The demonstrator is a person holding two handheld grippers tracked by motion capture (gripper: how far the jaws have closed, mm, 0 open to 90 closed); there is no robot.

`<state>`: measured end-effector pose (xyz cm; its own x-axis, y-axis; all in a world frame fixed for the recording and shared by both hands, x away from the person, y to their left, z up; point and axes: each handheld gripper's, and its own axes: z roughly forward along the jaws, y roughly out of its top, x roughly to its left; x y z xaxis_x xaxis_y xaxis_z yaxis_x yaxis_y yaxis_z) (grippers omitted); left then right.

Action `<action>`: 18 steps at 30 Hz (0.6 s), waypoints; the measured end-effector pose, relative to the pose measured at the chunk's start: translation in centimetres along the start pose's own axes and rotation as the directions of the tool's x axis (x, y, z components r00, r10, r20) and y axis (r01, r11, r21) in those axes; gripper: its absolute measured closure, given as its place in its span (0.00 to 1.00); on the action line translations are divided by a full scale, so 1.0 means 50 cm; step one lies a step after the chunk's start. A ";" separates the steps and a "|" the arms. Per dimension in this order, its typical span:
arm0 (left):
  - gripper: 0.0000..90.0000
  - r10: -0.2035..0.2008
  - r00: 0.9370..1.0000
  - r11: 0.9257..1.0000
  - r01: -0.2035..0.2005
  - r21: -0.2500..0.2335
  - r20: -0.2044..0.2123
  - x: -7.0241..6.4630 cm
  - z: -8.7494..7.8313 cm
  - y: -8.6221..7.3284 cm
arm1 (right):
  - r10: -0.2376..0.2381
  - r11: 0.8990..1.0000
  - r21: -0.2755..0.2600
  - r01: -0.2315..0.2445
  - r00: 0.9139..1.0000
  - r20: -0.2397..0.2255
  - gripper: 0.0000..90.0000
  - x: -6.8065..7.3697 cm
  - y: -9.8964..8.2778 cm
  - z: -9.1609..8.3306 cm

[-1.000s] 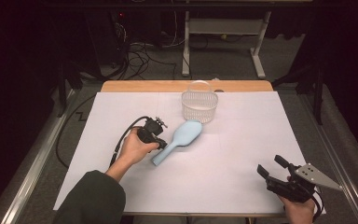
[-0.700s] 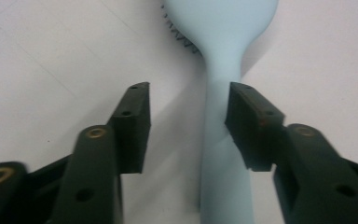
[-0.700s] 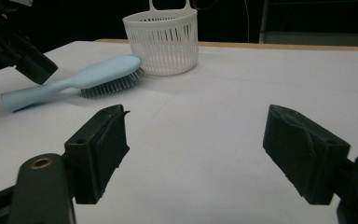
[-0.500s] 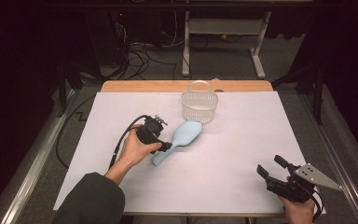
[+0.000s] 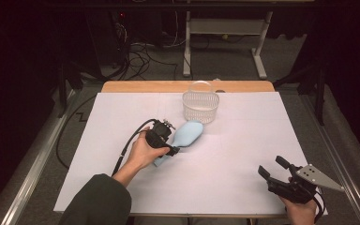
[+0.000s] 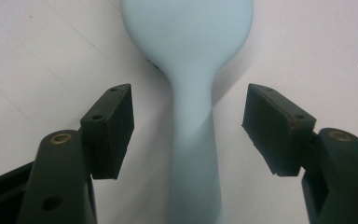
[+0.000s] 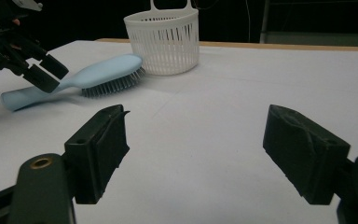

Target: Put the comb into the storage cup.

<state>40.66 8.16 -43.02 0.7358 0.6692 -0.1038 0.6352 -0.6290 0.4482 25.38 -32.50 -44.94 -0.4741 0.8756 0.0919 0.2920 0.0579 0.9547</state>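
A light blue hairbrush (image 5: 187, 133) lies bristles down on the white sheet, its head close to a white slatted basket (image 5: 200, 107). My left gripper (image 5: 170, 139) hovers over the handle and points toward the brush head. Its jaws have just been opening. In the left gripper view the brush (image 6: 189, 28) has its handle between the pads of my left gripper (image 6: 189, 100), with a gap on each side. My right gripper (image 5: 272, 165) rests open and empty at the near right. The right gripper view shows my right gripper (image 7: 196, 121), the brush (image 7: 102, 70), the basket (image 7: 163, 42) and the left gripper (image 7: 42, 70).
The white sheet (image 5: 243, 136) covers nearly the whole tabletop, with a wooden strip (image 5: 159, 86) bare at the far edge. Beyond the table are floor cables (image 5: 140, 51) and a white metal frame (image 5: 225, 28). Metal rails run along both sides of the table.
The left gripper's jaws have spread apart and let go of the brush handle. The brush lies in the same spot. My right gripper has not moved.
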 end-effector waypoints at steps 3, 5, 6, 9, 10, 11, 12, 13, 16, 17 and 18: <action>0.39 0.007 1.000 1.000 -0.007 0.009 -0.009 -0.006 0.011 0.002 | 0.001 1.000 0.000 -0.001 1.000 0.000 0.25 0.000 0.000 0.000; 0.40 0.008 1.000 1.000 -0.008 0.008 -0.016 -0.008 0.016 0.004 | 0.004 1.000 -0.003 -0.004 1.000 0.001 0.25 0.000 0.000 0.000; 0.40 0.008 1.000 1.000 -0.007 0.009 -0.021 -0.009 0.019 0.004 | 0.004 1.000 -0.002 -0.004 1.000 0.001 0.25 0.000 0.000 -0.001; 0.43 0.008 1.000 1.000 -0.007 0.012 -0.028 -0.011 0.025 0.006 | 0.003 1.000 -0.002 -0.003 1.000 -0.001 0.25 0.000 0.000 0.000; 0.44 0.008 1.000 1.000 -0.007 0.012 -0.028 -0.011 0.025 0.006 | 0.003 1.000 -0.003 -0.003 1.000 0.000 0.25 0.000 0.000 0.000; 0.45 0.010 0.999 1.000 -0.009 0.010 -0.033 -0.012 0.028 0.008 | 0.004 1.000 -0.002 -0.004 1.000 0.001 0.25 0.000 0.000 0.000; 0.46 0.010 0.999 1.000 -0.009 0.011 -0.036 -0.013 0.029 0.008 | 0.004 1.000 -0.002 -0.004 1.000 0.000 0.25 0.000 0.000 0.000; 0.47 0.009 0.999 1.000 -0.009 0.012 -0.039 -0.013 0.030 0.009 | 0.004 1.000 -0.003 -0.004 1.000 0.000 0.25 0.000 0.000 0.000; 0.48 0.002 0.999 1.000 -0.001 0.014 -0.041 -0.012 0.034 0.009 | 0.003 1.000 -0.002 -0.003 1.000 0.001 0.25 0.000 0.000 0.000; 0.49 0.001 0.999 1.000 0.000 0.016 -0.046 -0.011 0.035 0.010 | 0.004 1.000 -0.002 -0.004 1.000 0.001 0.25 0.000 0.000 0.000; 0.50 0.001 0.999 1.000 0.000 0.016 -0.046 -0.011 0.035 0.010 | 0.005 1.000 -0.003 -0.005 1.000 0.000 0.25 0.000 0.000 0.000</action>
<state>40.98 6.79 -44.30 0.7249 0.6861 -0.0619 0.6385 -0.6355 0.4341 25.38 -32.53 -44.94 -0.4730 0.8758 0.0964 0.2920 0.0526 0.9550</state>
